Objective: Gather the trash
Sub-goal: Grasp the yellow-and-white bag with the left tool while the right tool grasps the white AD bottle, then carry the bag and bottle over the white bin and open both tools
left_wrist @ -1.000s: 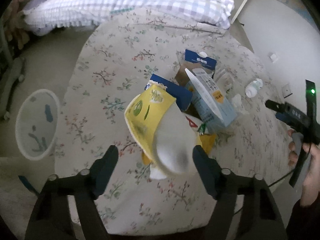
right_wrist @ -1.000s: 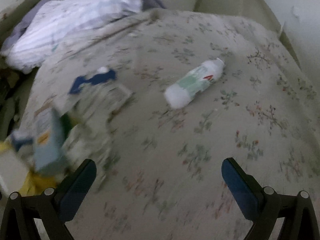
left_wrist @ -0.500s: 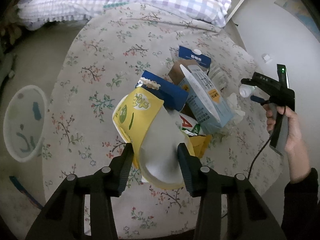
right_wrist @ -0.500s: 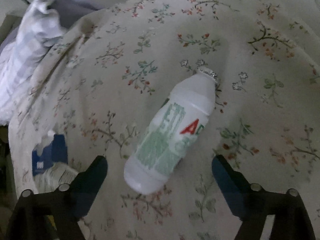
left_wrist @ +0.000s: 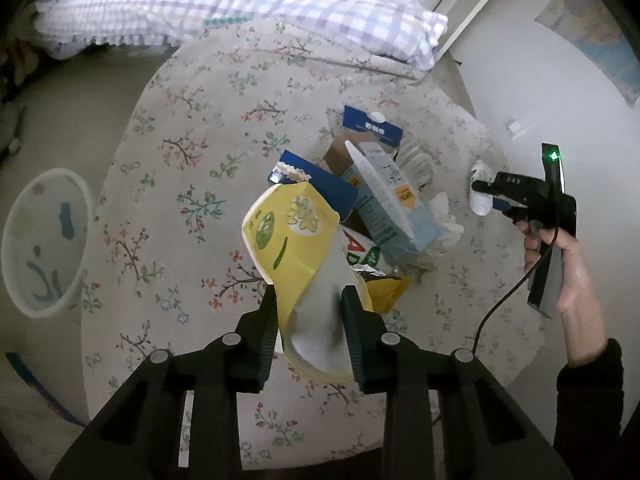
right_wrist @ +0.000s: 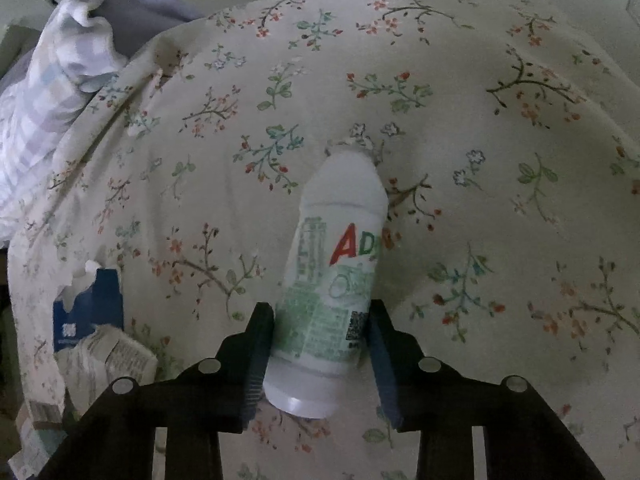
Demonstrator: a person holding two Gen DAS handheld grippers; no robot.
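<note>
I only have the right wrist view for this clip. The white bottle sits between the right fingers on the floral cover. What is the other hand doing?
Observer: The left gripper has just been closing and now pinches a yellow carton, crumpled, lifted clear of the bedspread.
Operator: Is more trash left beyond what I see at my left edge?
Observer: Yes, a pile: a light blue carton leaning on a dark blue box, with white tissue beside it.
Operator: Anywhere to drop things?
Observer: A white bin stands on the floor beside the bed, to the left in the left wrist view.
</note>
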